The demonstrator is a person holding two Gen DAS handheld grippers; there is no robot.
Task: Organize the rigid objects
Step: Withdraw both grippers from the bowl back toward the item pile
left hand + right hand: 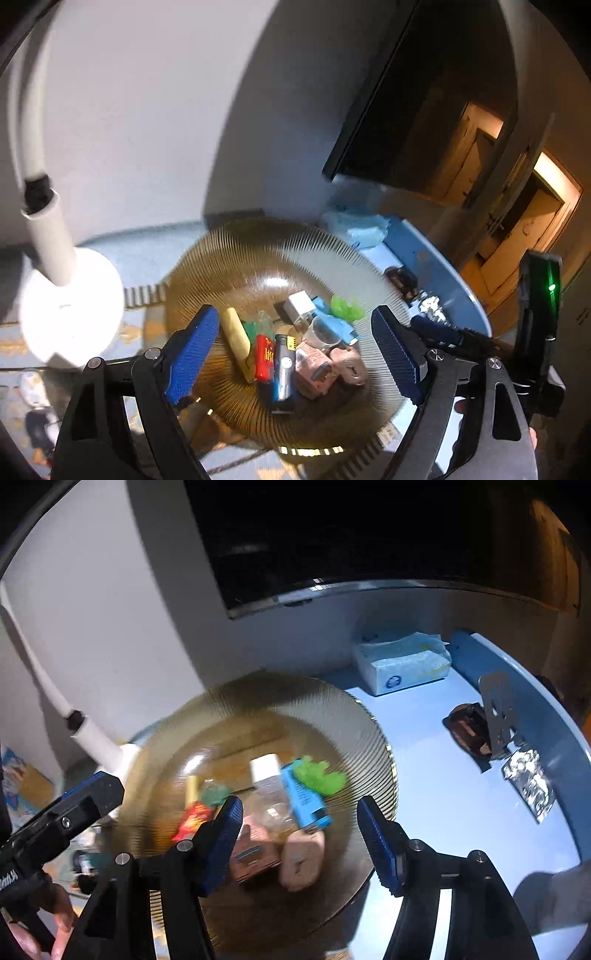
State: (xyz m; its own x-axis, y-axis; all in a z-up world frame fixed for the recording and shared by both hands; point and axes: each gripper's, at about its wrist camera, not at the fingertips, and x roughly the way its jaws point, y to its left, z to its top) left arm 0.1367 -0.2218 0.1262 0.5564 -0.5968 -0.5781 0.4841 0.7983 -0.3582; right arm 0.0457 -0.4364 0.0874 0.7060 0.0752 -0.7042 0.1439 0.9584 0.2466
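Note:
A ribbed amber glass plate [236, 258] [258, 701] lies on the blue table and holds small items: a yellow stick [236, 336], a red packet [264, 356] [194, 818], a blue-and-silver lighter [282, 369], a white charger cube [300, 304] [266, 770], a blue box [304, 799], a green toy [345, 308] [319, 777], a clear cup [323, 332] and pink pieces [317, 369] [301, 853]. My left gripper [295, 354] is open above the plate, jaws either side of the items. My right gripper [299, 834] is open over the plate's near right part.
A white lamp base [70, 314] with its pole [92, 734] stands left of the plate. A tissue pack [402, 661], a brown object [469, 727], a metal piece [498, 709] and a foil blister strip [530, 779] lie on the blue table [443, 812]. A dark screen [369, 535] hangs behind.

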